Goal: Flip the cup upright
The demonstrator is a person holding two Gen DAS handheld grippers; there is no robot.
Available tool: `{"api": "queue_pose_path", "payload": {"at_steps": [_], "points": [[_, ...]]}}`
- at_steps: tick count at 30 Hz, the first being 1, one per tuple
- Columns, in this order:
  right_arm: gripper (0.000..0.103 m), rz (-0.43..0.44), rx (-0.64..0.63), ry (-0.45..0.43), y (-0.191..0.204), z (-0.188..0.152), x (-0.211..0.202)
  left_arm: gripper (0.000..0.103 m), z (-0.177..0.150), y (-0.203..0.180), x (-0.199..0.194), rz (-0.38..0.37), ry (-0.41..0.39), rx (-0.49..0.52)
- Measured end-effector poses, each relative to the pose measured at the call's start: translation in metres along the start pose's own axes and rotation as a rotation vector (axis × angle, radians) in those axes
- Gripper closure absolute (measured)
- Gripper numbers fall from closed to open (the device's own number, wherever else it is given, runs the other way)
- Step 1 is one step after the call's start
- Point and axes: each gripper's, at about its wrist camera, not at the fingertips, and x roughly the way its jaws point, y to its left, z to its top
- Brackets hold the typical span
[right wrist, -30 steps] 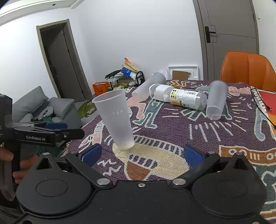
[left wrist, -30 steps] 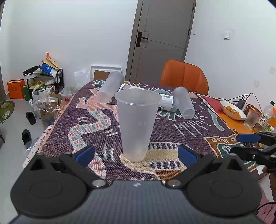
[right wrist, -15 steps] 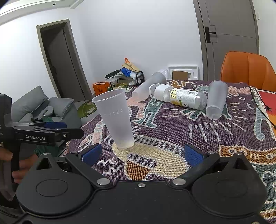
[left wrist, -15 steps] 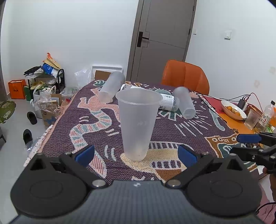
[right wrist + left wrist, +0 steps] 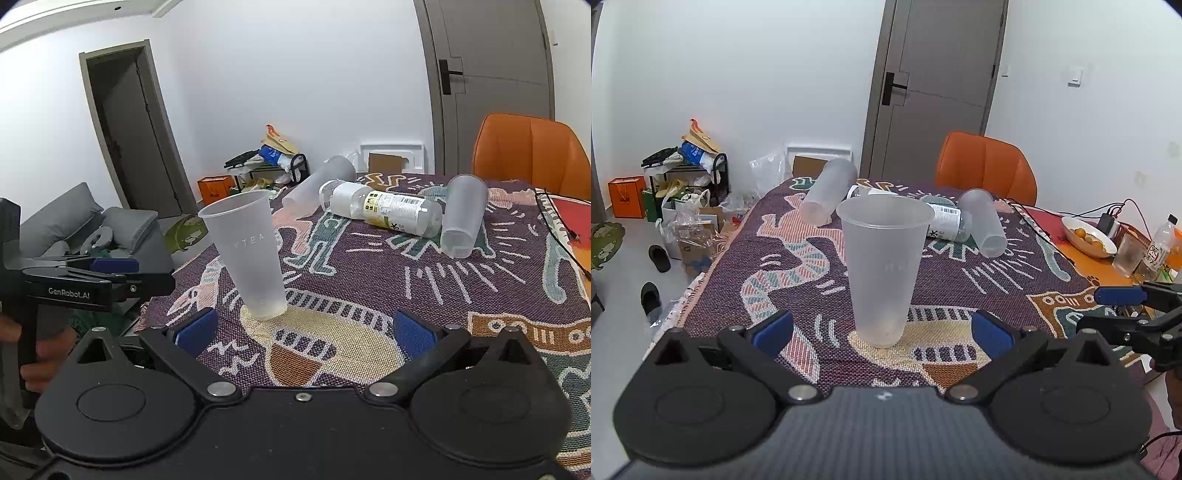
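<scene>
Frosted cup (image 5: 884, 266) stands upright, mouth up, on the patterned cloth (image 5: 960, 280) over the bench, near its front edge; left hand-held gripper (image 5: 882, 328) spread wide, cup just ahead between the fingers, not touched; right hand-held gripper (image 5: 303, 328) also spread, empty, cup (image 5: 247, 254) ahead toward its left finger; two more cups (image 5: 461, 216) and a bottle (image 5: 384, 212) lie on their sides farther back; orange chair (image 5: 986, 166) behind.
</scene>
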Motion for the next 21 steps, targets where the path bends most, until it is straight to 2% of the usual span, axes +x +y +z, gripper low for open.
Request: {"api": "queue_pose_path", "payload": {"at_steps": [21], "points": [[0.000, -0.012, -0.005, -0.010, -0.0001, -0.0002, -0.0040, 0.001, -0.0011, -0.0008, -0.0009, -0.003, -0.004, 0.005]]}}
